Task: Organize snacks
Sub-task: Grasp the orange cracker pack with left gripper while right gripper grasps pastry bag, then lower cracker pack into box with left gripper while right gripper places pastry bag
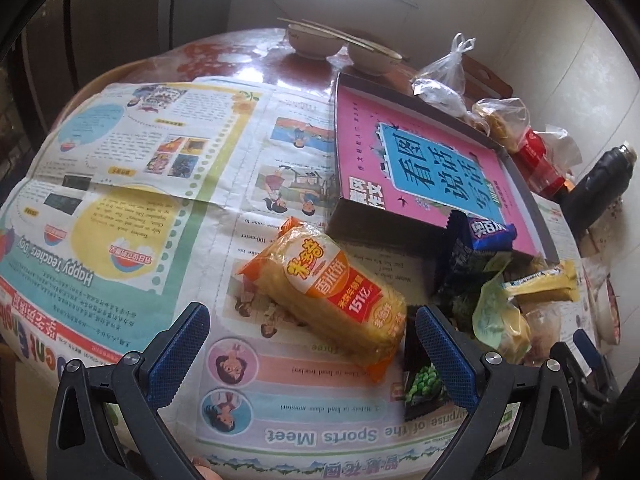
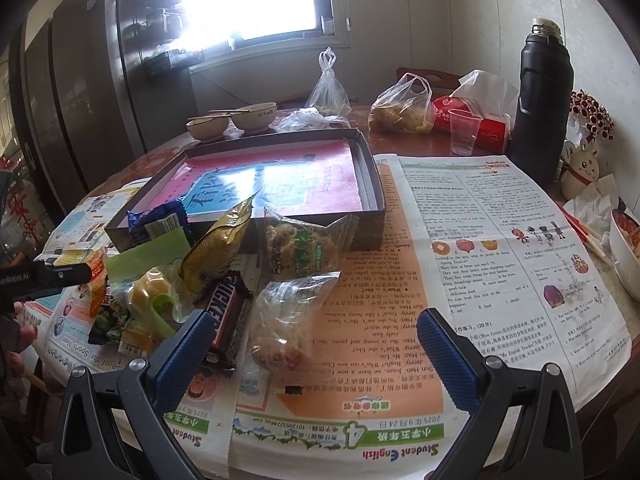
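Hovering over the newspaper [image 1: 132,168], the left gripper [image 1: 312,332] gapes wide around an orange cracker packet [image 1: 320,288]. The right gripper [image 2: 316,338] is wide too, empty, by the snack pile [image 2: 192,280] before the shallow box [image 2: 280,176]

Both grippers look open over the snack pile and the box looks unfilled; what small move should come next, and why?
Probably ease the left gripper forward to straddle the orange rice cracker pack: it lies alone on the newspaper, right between the open fingers, while the box holds no snacks yet.
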Action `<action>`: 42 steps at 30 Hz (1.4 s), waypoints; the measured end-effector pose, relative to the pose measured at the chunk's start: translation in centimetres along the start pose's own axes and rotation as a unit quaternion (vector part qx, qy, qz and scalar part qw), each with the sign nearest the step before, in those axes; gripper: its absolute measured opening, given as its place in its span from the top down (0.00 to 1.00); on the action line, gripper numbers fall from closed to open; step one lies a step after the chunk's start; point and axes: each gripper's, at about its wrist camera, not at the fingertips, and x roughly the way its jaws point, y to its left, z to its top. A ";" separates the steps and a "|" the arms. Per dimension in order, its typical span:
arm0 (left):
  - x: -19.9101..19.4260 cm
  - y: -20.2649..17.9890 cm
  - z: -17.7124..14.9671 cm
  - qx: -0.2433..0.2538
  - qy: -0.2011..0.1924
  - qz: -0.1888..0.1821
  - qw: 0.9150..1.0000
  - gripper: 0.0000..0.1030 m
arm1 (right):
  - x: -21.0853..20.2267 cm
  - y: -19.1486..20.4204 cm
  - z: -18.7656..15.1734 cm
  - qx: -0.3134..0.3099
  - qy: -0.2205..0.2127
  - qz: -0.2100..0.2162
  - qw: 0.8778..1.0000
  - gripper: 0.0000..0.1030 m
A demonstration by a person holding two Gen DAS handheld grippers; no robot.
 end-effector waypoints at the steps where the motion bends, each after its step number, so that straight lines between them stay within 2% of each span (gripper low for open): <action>1: 0.3 -0.1 0.3 -0.004 0.005 -0.001 1.000 0.00 | 0.2 0.0 0.0 0.000 0.002 0.000 1.000 0.01; 11: 2.9 -1.0 1.7 -0.026 0.041 0.039 0.998 0.00 | 2.0 -1.3 0.4 0.016 0.028 0.006 0.999 0.01; 14: 3.2 -1.1 1.7 -0.025 0.042 0.054 0.997 0.00 | 2.7 -1.3 0.6 0.019 0.039 0.011 0.999 0.02; 17: 3.4 -1.1 1.8 -0.024 0.036 0.060 0.997 0.00 | 3.2 -1.0 0.6 0.010 0.047 0.013 0.999 0.13; 19: 3.4 -1.1 1.7 -0.021 0.032 0.061 0.997 0.01 | 3.4 -0.6 0.3 -0.003 0.053 0.015 0.998 0.27; 21: 3.2 -0.9 1.6 -0.020 0.028 0.057 0.998 0.02 | 3.5 -0.1 0.1 -0.016 0.055 0.018 0.998 0.36; 25: 2.5 -0.4 1.4 -0.018 0.017 0.056 0.998 0.14 | 3.4 0.2 -0.2 -0.030 0.051 0.016 0.998 0.51; 26: 2.3 -0.3 1.3 -0.018 0.013 0.057 0.998 0.23 | 3.3 0.2 -0.1 -0.030 0.050 0.018 0.998 0.54; 28: 2.0 0.0 1.2 -0.017 0.006 0.051 0.999 0.31 | 3.2 -0.1 -0.1 -0.025 0.048 0.020 0.998 0.60; 35: 1.4 0.4 0.6 0.004 -0.006 0.044 0.999 0.66 | 2.5 -1.3 0.0 -0.007 0.033 0.014 0.999 0.61; 37: 1.3 0.6 0.5 0.005 -0.006 0.032 0.999 0.71 | 2.0 -1.5 0.2 -0.003 0.025 0.015 1.000 0.61; 42: 0.6 1.0 0.1 0.002 -0.010 0.008 1.000 0.76 | 1.2 -2.0 0.9 0.005 0.005 0.013 1.000 0.61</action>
